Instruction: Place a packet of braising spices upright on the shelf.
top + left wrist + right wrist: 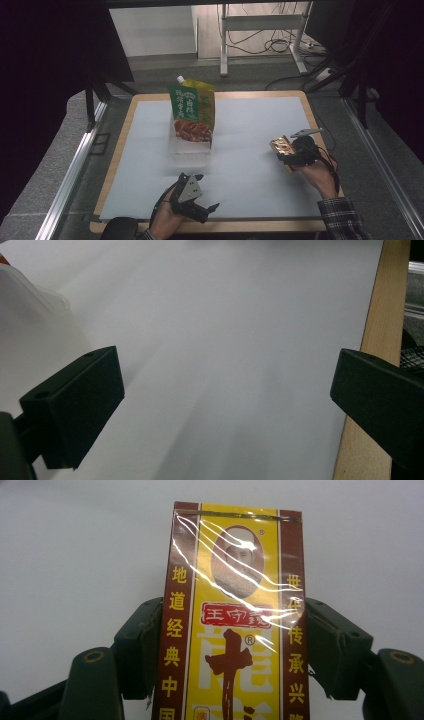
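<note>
Where white sheet [250, 150] covers wooden table [126, 131], grey floor [60, 145] surrounds

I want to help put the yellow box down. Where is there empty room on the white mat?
Plenty: the white mat is bare between the clear bin and the right claw holding the yellow box, and along the near edge right of the left claw. It is crowded around the bin and the green pouch.

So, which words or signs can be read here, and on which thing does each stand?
Yellow box held in the right gripper, left strip: "地道经典中国"
Same box, red label: "王守义", with "®" marks
Right strip: "世代传承兴", the rest cut off
Green pouch: print too small to read
</note>
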